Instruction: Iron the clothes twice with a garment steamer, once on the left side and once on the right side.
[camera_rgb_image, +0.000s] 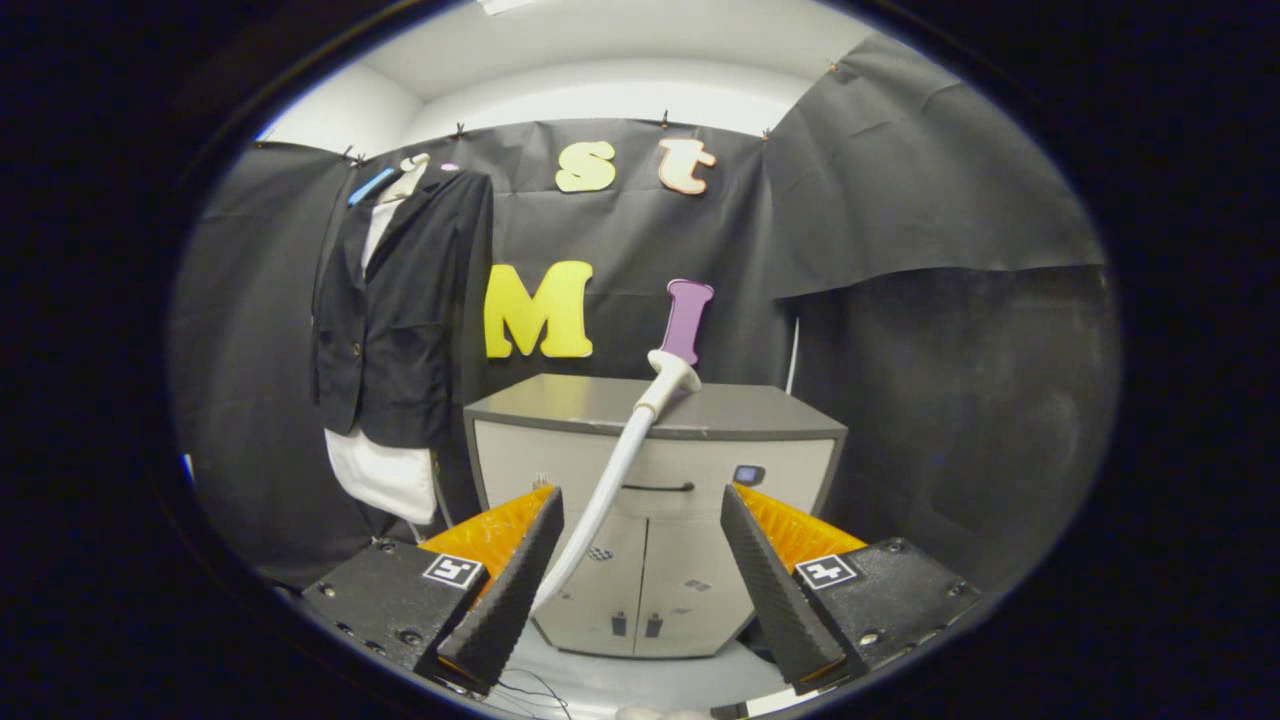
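Observation:
A dark suit jacket (400, 310) over a white shirt (385, 475) hangs on a hanger against the booth wall, up and to the left of my fingers. The garment steamer's white head (672, 372) rests on the top of a grey cabinet (760, 412) straight ahead. Its white hose (610, 480) runs down from the head and passes just inside my left finger (510, 580). My gripper (640, 492) is open, well short of the cabinet, with nothing pressed between its fingers.
The cabinet has a drawer with a dark handle (658, 488) and two lower doors (650, 580). It stands on a pale floor (640, 685). Black cloth walls close in behind and on both sides, the right one (960, 400) near.

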